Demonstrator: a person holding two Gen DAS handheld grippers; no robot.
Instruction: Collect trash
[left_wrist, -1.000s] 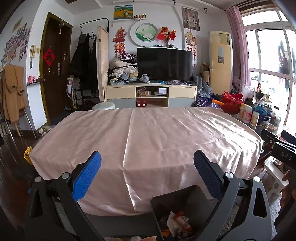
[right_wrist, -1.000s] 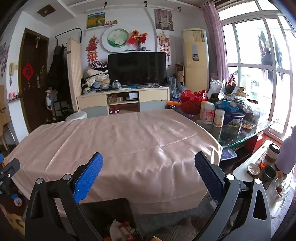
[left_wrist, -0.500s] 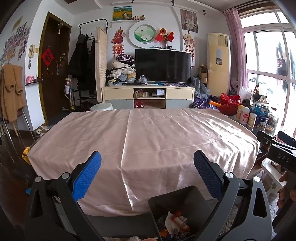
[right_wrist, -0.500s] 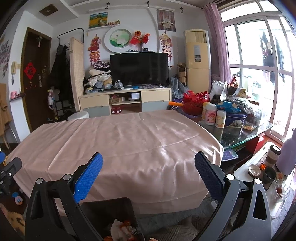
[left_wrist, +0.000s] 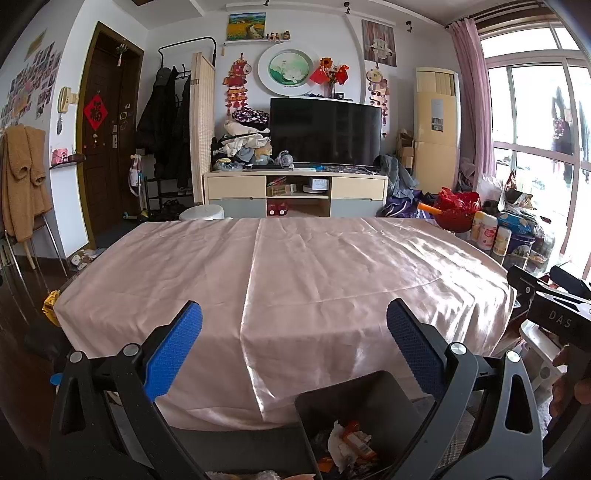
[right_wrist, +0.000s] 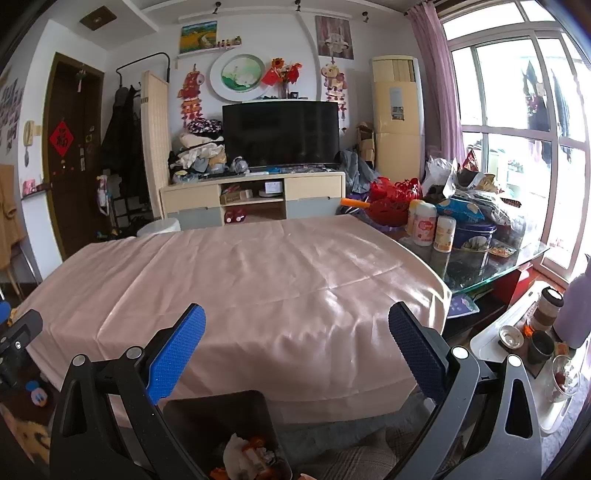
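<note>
A dark grey trash bin stands on the floor at the table's near edge, holding crumpled white paper and orange wrappers. It also shows in the right wrist view with the same trash. My left gripper is open and empty, above and behind the bin. My right gripper is open and empty, likewise above the bin. The right gripper's body shows at the right edge of the left wrist view.
A table under a pink satin cloth fills the middle. A glass side table with bottles, tins and bags stands to the right. A white tray with cups sits low at the right. A TV cabinet is behind.
Both grippers have drifted slightly; the bin sits a little further left in the left wrist view. Jaws remain wide open and empty.
</note>
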